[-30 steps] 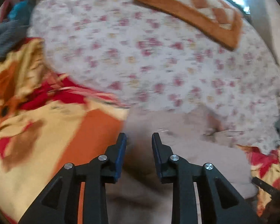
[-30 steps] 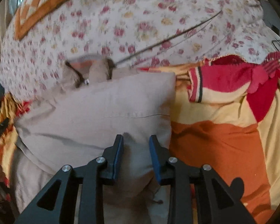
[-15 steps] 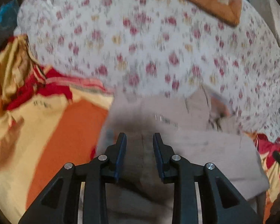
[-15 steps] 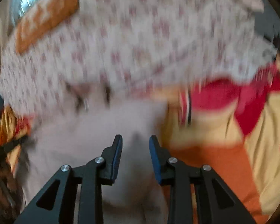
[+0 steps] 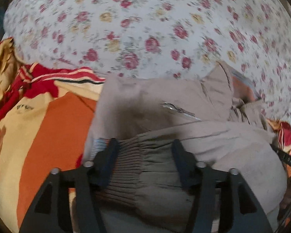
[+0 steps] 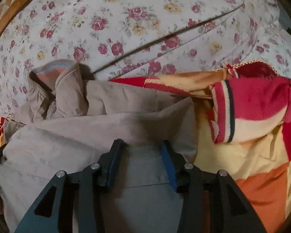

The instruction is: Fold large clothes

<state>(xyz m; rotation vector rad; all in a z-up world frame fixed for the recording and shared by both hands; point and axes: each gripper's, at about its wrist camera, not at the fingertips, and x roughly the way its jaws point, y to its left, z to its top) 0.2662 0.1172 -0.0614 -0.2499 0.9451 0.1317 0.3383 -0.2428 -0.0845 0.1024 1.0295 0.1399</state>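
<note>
A bed under a rose-print sheet (image 5: 145,29) fills the upper frame, with an orange, red and yellow blanket (image 6: 252,136) beside a beige jacket (image 5: 155,101) in the lower centre. The left tool (image 5: 144,145) is opening over the jacket's ribbed hem, pads apart. The right tool (image 6: 141,147) is opening over the folded cloth, gripping nothing.

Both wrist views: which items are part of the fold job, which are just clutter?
In the job:
- beige jacket
- left gripper, jaws opening over the jacket's ribbed hem
- right gripper, jaws opening over the jacket

Lying about:
- floral bedsheet
- red, orange and yellow blanket
- orange checked cushion
</note>
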